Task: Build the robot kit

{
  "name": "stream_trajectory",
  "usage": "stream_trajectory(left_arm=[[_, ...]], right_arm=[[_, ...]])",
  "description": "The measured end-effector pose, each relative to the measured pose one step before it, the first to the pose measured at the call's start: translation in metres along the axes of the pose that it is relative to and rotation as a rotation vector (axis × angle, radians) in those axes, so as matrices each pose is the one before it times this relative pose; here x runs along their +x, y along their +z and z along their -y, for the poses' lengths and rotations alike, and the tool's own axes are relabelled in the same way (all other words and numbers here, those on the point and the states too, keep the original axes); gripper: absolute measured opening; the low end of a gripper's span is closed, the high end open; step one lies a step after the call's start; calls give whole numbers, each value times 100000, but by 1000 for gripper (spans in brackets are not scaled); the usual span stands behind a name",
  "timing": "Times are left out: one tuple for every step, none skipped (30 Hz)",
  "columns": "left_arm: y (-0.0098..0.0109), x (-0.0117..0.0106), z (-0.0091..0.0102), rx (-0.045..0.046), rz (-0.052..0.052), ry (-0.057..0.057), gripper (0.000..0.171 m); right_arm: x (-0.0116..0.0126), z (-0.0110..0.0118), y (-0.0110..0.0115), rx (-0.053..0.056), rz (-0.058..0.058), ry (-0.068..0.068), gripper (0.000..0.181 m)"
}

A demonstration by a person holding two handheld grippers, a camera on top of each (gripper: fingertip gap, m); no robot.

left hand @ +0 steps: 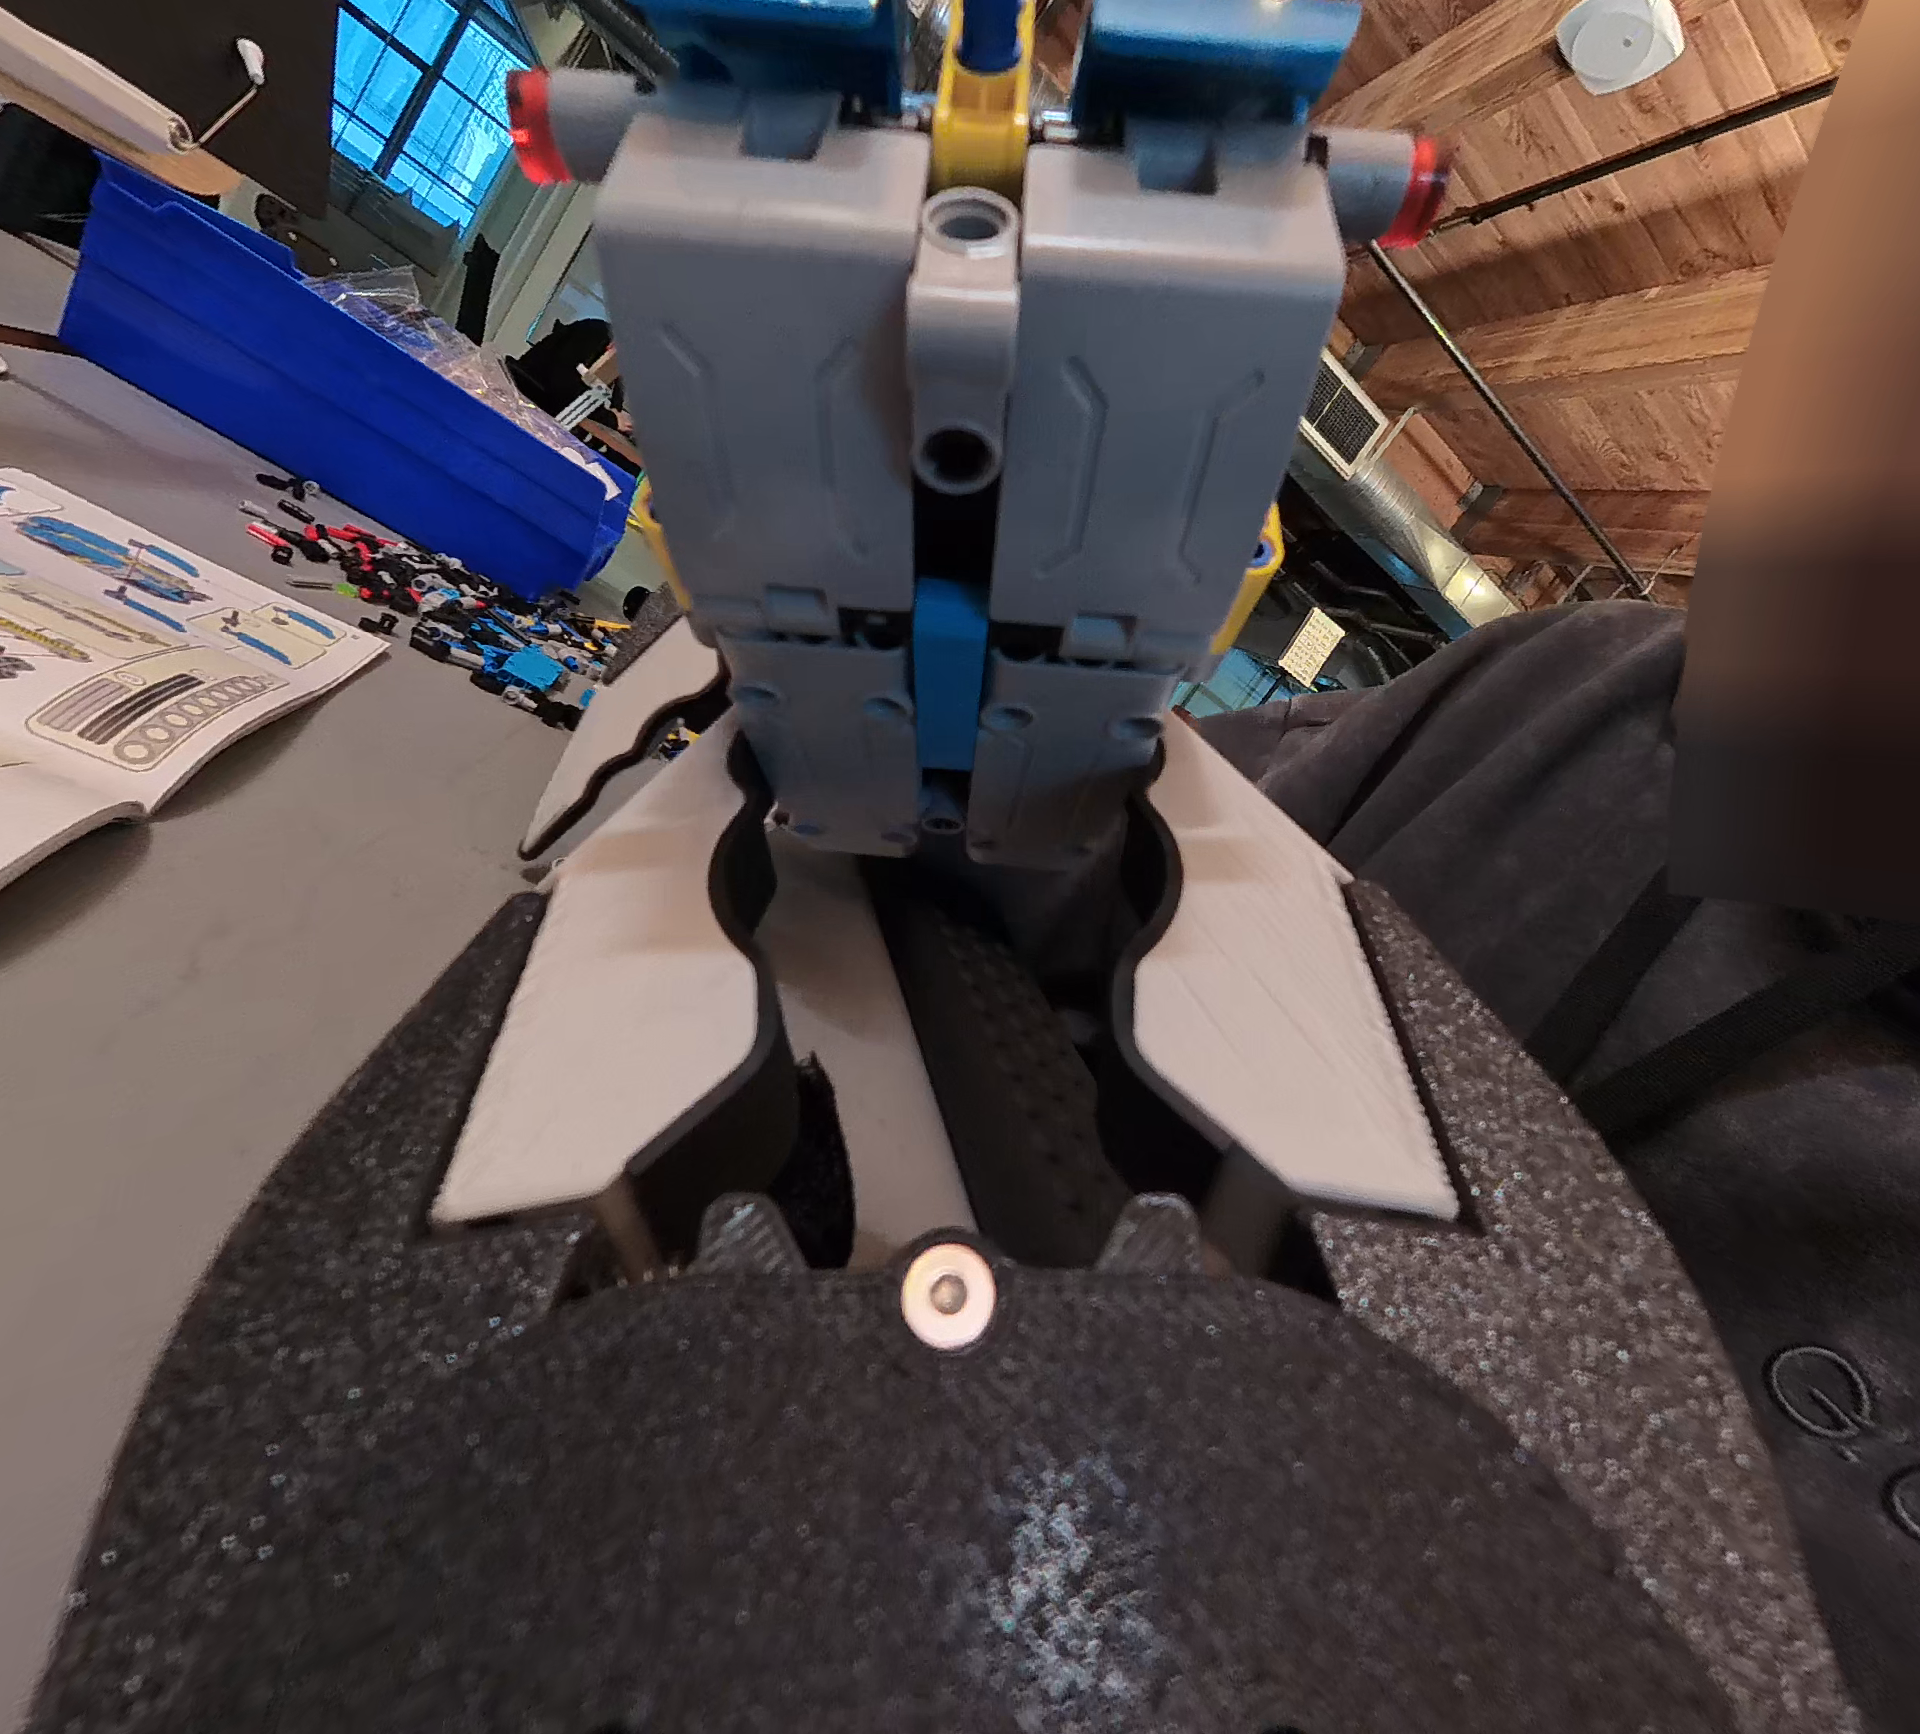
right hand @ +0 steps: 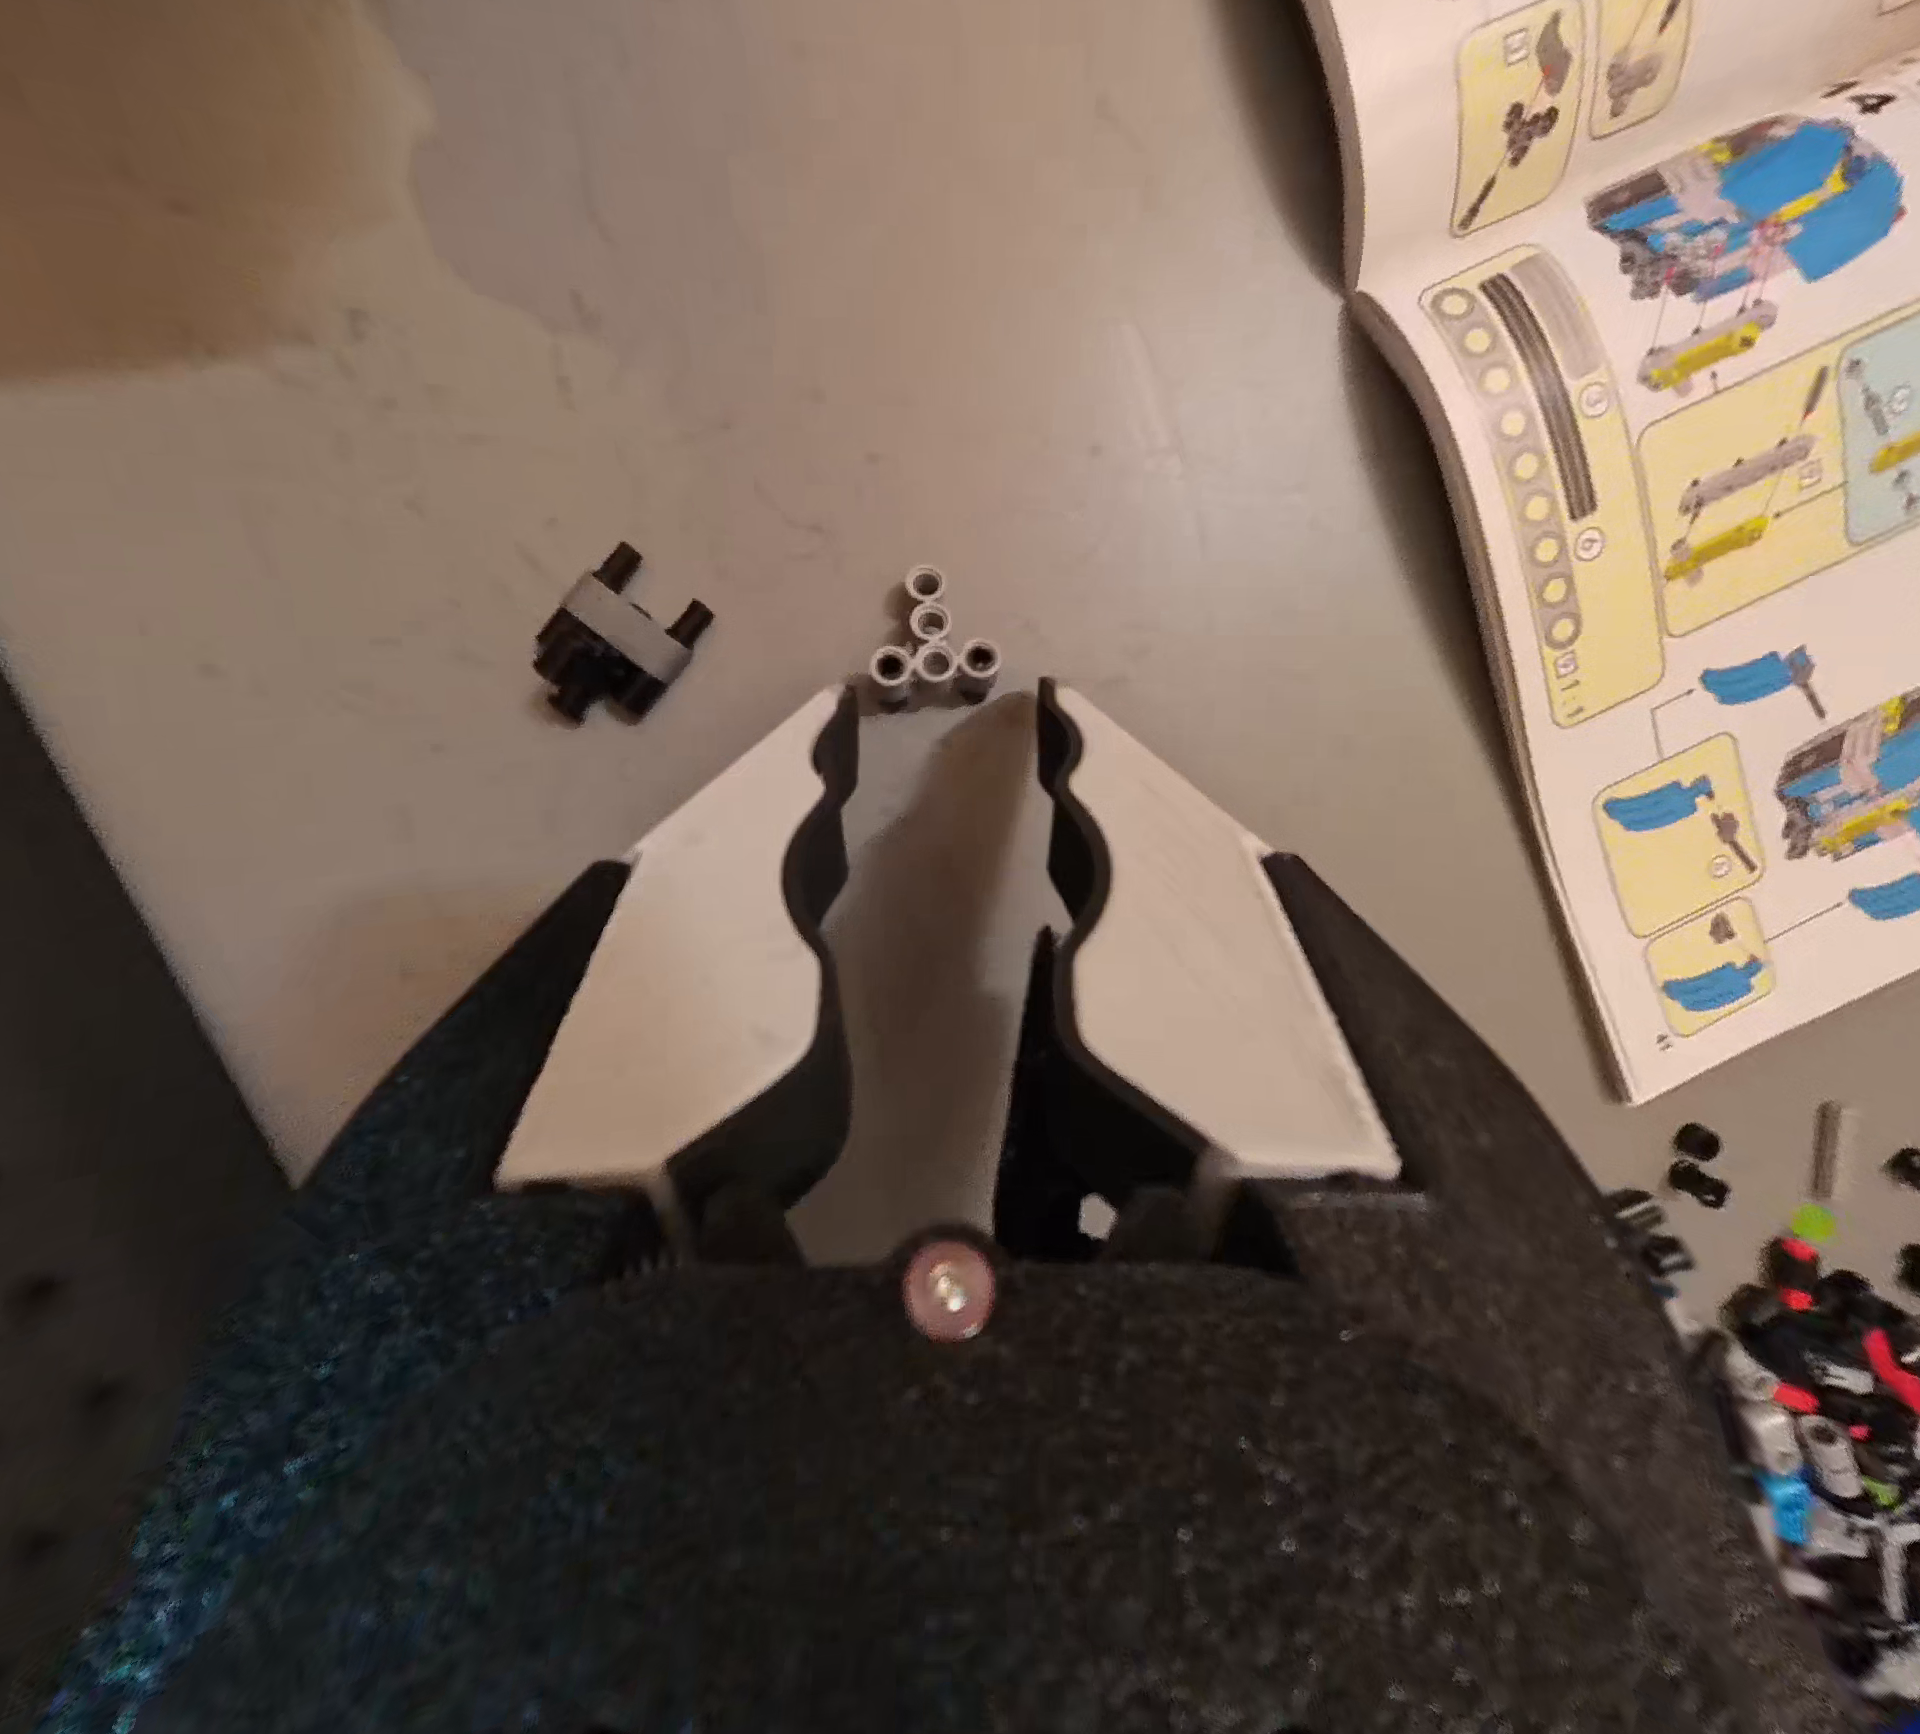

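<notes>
**Left grips the brick model, right poised at a grey connector**

While my left gripper (left hand: pixel 951 811) clamps the lower end of the grey, blue and yellow brick model (left hand: pixel 966 396), holding it upright off the grey table (left hand: pixel 260 957), my right gripper (right hand: pixel 940 697) points down with jaws narrowly parted, tips just short of a small grey connector piece (right hand: pixel 932 650). At ten o'clock from it lies a black-and-white piece (right hand: pixel 618 635). An open instruction booklet (right hand: pixel 1662 437) spreads at two o'clock; loose parts (right hand: pixel 1829 1435) pile at four o'clock.
</notes>
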State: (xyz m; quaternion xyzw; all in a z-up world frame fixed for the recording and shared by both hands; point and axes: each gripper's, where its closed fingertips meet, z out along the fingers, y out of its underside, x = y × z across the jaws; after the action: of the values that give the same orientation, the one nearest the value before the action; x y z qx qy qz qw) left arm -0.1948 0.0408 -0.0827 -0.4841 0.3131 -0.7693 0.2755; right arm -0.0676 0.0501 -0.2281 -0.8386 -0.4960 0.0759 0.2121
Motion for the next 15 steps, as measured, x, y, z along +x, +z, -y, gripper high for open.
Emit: stream_trajectory(left_arm=[[11,0,-29,-92,-7,-71,67],[6,19,-17,-70,-92,-38,67],[12,24,-16,-67,-52,-8,67],[9,-5,-31,-158,12,42,67],[11,22,-38,-215,-93,47,67],[22,39,-26,-135,-166,143,67],[10,47,7,51,-44,372,67],[-15,62,77,468,-159,373,67],[-39,67,159,973,-247,281,67],[-61,30,214,1313,53,490,67],[-76,15,248,1393,2,360,67],[-77,40,249,1439,-357,-146,67],[-71,34,253,1596,-332,-152,67],[-46,27,212,1417,-179,-119,67],[-22,50,123,968,-493,-365,67]], right_arm=[[23,70,131,-1044,203,-2132,34],[-186,108,162,-493,1553,-1337,33],[-126,115,79,-470,1737,-218,30],[250,63,21,-613,-785,-298,28],[67,31,-23,-452,-114,-699,24],[-218,63,-77,-567,1744,-143,23],[98,513,-314,2537,-677,310,23],[4,1096,-616,6315,-191,948,23],[-138,1616,-881,9102,740,2917,23],[-78,2112,-1075,11686,187,4008,23],[-137,2757,-1225,15997,-32,5428,23],[-717,3119,-1086,18679,3440,7918,23],[-1360,2781,-598,17383,7433,9389,23],[-1382,1878,25,12667,7035,7906,22],[-922,796,526,6457,3572,4323,22]])
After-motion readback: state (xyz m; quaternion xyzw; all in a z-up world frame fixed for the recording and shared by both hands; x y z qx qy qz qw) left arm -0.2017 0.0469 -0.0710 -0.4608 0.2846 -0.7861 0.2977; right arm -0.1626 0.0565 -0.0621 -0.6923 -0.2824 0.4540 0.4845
